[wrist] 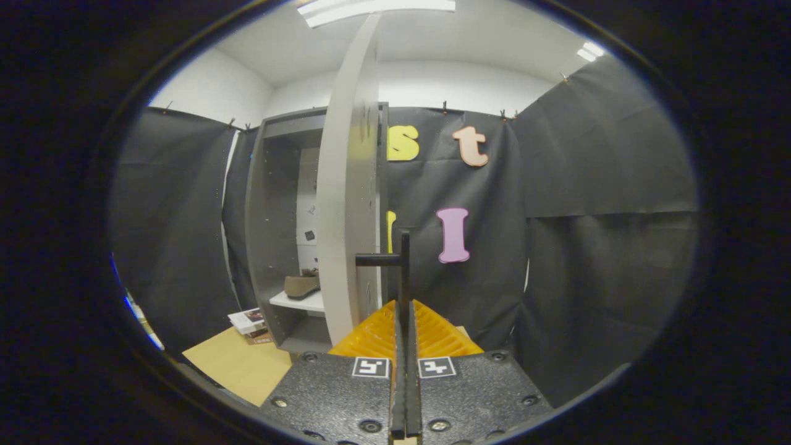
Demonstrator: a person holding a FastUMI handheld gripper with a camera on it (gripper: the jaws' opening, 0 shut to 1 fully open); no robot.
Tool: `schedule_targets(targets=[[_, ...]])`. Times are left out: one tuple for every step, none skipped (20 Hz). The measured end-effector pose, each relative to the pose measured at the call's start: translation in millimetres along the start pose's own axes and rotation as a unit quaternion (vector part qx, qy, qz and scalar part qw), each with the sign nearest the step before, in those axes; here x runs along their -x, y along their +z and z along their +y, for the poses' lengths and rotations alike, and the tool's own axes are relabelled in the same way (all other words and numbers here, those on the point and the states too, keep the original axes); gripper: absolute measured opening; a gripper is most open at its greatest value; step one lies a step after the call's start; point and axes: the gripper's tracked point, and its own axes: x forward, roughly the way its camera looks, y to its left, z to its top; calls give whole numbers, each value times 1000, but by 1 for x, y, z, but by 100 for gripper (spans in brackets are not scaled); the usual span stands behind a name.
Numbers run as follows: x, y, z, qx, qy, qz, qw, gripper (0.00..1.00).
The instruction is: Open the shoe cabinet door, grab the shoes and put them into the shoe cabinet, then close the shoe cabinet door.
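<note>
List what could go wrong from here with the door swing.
1. The gripper is shut on the thin door handle; a swing off the hinge arc might make it slip out.
2. A shoe sits near the shelf front, so the cabinet door may catch it when closing.

Bright ceiling lights [377, 9] overhead, dim cabinet interior [281, 204], strong fisheye bending at edges, sharp focus

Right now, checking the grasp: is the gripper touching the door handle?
Touching: in the gripper view the gripper is shut on the black door handle, which rises between its fingers.
</note>
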Motion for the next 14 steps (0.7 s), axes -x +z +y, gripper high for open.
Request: schedule_targets(targets=[[1,-4,-4,-1,-4,2,1000,4],[2,-11,-4,5,-5,11,1000,6],[6,-19,-3,15,-9,18,1000,8],[11,-22,-5,24,-20,16,999,8],[20,-25,-8,31,-38,12,999,8],[30,-29,-11,34,-58,5,998,8],[42,-32,-7,33,-70,-5,997,8],[53,-39,5,26,-73,-18,997,8],[65,-46,15,16,-72,-24,997,9],[74,-55,29,4,-61,-31,998,22],[81,-64,45,-2,-48,-32,998,29],[84,-74,56,-2,-39,-30,999,36],[86,-83,66,2,-33,-29,999,47],[86,-94,75,6,-31,-29,999,64]])
